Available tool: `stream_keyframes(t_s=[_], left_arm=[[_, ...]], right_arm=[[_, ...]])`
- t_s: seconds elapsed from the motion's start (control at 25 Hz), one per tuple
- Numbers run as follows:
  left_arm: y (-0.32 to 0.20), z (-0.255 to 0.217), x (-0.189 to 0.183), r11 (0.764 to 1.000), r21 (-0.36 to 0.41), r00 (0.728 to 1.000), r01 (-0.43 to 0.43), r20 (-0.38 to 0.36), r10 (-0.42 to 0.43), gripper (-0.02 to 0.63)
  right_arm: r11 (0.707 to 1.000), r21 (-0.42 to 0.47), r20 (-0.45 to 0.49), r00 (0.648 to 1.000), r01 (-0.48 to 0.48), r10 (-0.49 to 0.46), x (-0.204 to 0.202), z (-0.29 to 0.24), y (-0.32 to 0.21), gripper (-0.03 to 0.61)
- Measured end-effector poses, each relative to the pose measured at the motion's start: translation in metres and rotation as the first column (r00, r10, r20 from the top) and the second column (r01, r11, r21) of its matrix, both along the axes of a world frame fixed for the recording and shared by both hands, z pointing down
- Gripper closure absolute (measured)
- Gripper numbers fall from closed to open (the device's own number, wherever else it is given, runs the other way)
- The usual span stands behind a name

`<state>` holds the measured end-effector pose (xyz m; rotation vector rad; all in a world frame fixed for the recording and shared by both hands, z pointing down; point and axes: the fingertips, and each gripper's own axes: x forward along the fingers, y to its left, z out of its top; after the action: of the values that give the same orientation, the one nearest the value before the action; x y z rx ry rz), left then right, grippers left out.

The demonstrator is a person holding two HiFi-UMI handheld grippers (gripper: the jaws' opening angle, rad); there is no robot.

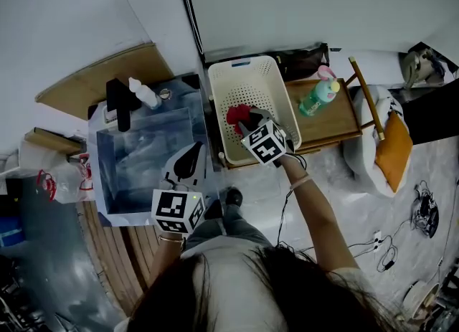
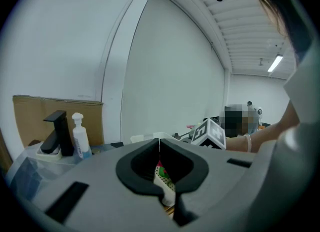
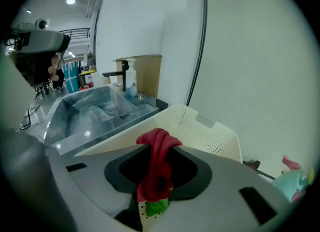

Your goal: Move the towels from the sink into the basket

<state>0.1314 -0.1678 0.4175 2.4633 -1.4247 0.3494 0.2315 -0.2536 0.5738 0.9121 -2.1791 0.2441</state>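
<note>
A red towel (image 1: 238,115) hangs over the white perforated basket (image 1: 244,67), and my right gripper (image 1: 249,122) is shut on it. In the right gripper view the towel (image 3: 159,148) is bunched between the jaw tips of that gripper (image 3: 159,145), with a green and white dotted bit of cloth (image 3: 152,208) below it and the basket (image 3: 215,132) behind. The sink (image 1: 143,160) lies left of the basket. My left gripper (image 1: 192,155) hovers at the sink's near right corner. Its jaws (image 2: 160,140) meet and hold nothing.
A black faucet (image 1: 118,105) and a soap bottle (image 1: 143,92) stand at the sink's far edge. Right of the basket a wooden table (image 1: 337,121) carries a green bottle (image 1: 319,96). An orange cushion (image 1: 393,151) and cables (image 1: 384,252) lie further right.
</note>
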Motion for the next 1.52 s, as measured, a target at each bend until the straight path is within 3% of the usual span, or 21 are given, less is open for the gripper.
stream_keyframes(t_s=[0.16,0.36,0.68,1.04,1.28,1.52], left_arm=[[-0.004,0.006,0.003,1.0,-0.017,1.0,-0.01,0.005,0.01,0.604],[-0.002,0.009,0.004,0.999,-0.025,1.0,-0.02,0.006,0.02,0.604],[0.011,0.003,0.001,0.999,-0.01,0.999,-0.04,0.012,0.04,0.604],[0.04,-0.011,-0.002,0.998,0.025,0.998,-0.06,0.006,0.06,0.604],[0.061,-0.024,-0.012,0.997,0.059,0.999,-0.054,0.005,0.054,0.604],[0.08,-0.041,-0.032,0.993,0.112,1.0,-0.03,-0.003,0.03,0.604]], right_arm=[[0.999,-0.052,-0.047,0.999,0.005,-0.008,0.002,0.02,-0.003,0.449],[0.995,-0.099,-0.022,0.999,-0.033,0.031,0.007,0.025,-0.002,0.436],[0.993,-0.069,0.002,0.996,-0.094,0.094,0.014,0.008,0.003,0.425],[0.979,-0.036,0.104,0.974,-0.2,0.203,0.018,-0.031,0.031,0.427],[0.97,0.046,0.173,0.958,-0.238,0.227,0.011,-0.064,0.059,0.486],[0.961,0.088,0.214,0.947,-0.264,0.241,-0.002,-0.088,0.088,0.506]])
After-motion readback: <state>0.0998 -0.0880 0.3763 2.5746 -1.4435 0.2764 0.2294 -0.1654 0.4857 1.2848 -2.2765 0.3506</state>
